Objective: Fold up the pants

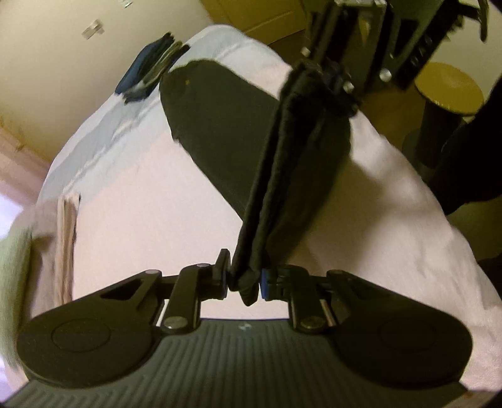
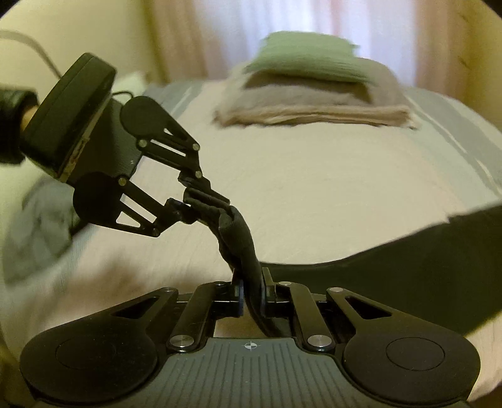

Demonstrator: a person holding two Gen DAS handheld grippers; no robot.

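Left wrist view: looked along the left gripper [image 1: 245,284], clamped on a bunched edge of the black fabric pants [image 1: 219,135]. Ran from there as a thick folded band up to the right gripper [image 1: 337,86], likewise pinched shut on the cloth near the top of the frame. Hung lifted between the two grippers, with one broad dark panel trailing down onto the pale pink bedsheet [image 1: 141,204] behind the band. Lay farther back at the bed's edge: a small stack of dark blue and grey folded garments [image 1: 147,69]. Showed at the left edge a beige folded towel pile [image 1: 66,244], blurred. Stood beyond the bed on the right: a round yellow-topped stool on a dark pedestal [image 1: 448,91].

Right wrist view: looked along the right gripper [image 2: 251,288], closed on the same black pants [image 2: 408,266], whose rolled edge rose up and left to the left gripper [image 2: 208,202], also nipped tight on it. Spread the rest of the pants to the right, low across the bedsheet [image 2: 313,188]. Sat at the far end of the bed: the beige towel pile [image 2: 313,110] with a green folded cloth [image 2: 307,56] on top, before sheer pink curtains [image 2: 282,25]. Lay crumpled at the left edge: a grey-green cloth [image 2: 37,226], too blurred to identify. Showed a dark sleeve [image 2: 12,122] behind the left gripper.
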